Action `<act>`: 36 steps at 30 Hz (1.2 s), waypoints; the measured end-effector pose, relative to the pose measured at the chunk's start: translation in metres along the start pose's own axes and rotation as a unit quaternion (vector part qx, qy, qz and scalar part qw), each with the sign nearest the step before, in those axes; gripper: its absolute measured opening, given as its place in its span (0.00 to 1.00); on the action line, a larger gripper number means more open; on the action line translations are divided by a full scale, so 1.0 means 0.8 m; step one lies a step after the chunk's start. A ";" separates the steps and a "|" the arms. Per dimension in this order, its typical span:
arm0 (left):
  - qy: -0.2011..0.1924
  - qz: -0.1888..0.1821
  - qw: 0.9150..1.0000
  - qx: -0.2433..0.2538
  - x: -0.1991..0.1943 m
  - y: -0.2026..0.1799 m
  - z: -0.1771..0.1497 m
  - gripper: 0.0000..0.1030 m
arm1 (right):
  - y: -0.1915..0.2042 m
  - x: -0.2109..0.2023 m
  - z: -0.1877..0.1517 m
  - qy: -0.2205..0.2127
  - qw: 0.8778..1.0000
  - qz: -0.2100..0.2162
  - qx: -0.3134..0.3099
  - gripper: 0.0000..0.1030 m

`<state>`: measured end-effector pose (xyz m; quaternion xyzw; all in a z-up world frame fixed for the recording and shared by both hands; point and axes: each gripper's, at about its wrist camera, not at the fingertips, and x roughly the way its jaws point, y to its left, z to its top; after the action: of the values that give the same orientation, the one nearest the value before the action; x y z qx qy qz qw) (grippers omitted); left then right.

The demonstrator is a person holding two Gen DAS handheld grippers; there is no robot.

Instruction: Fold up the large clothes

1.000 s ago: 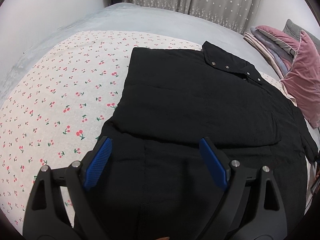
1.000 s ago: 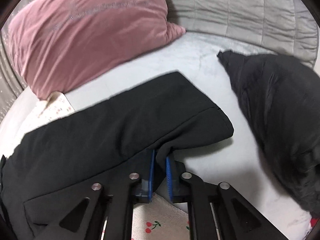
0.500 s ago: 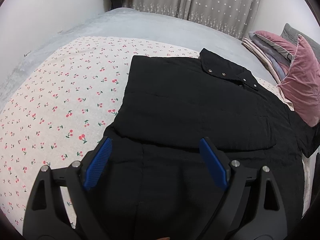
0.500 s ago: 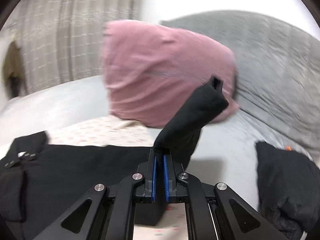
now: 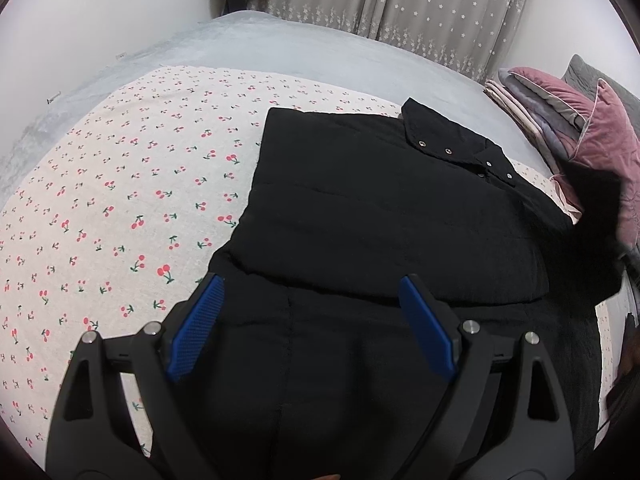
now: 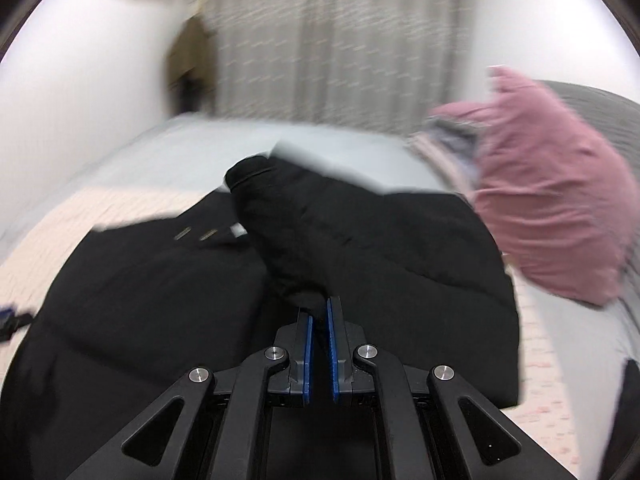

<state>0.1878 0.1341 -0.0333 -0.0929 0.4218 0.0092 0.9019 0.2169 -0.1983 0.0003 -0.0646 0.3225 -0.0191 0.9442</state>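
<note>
A large black padded coat (image 5: 380, 216) lies flat on the cherry-print sheet (image 5: 120, 208), its snap-button collar (image 5: 452, 148) at the far end. My left gripper (image 5: 312, 296) hovers wide open over the coat's near part, with nothing between its blue pads. In the right wrist view, my right gripper (image 6: 318, 308) is shut on the coat's black sleeve (image 6: 280, 216), which it holds lifted above the coat's body (image 6: 140, 280). The left wrist view shows that raised sleeve (image 5: 596, 208) as a dark blurred shape at the right edge.
A pink pillow (image 5: 608, 148) and folded bedding (image 5: 532, 100) sit at the coat's right. The pink pillow (image 6: 552, 200) shows again in the right wrist view. Grey bedspread (image 5: 280, 60), curtains (image 5: 400, 0) and a white wall lie beyond. Another dark garment (image 6: 628, 408) lies low right.
My right gripper has swung the sleeve up off the grey bedspread and across toward the coat's body, rolling as it went. The left gripper has stayed put and open.
</note>
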 end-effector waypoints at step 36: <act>0.082 -0.170 0.979 0.072 0.076 -0.243 0.004 0.12 | -0.085 -0.010 -0.110 0.065 0.991 0.050 0.110 0.75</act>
<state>0.2480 -0.0601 -0.0462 -0.0984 0.4715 -0.1827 0.8571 0.1575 -0.2749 -0.0545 0.0574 0.3823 -0.0114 0.9222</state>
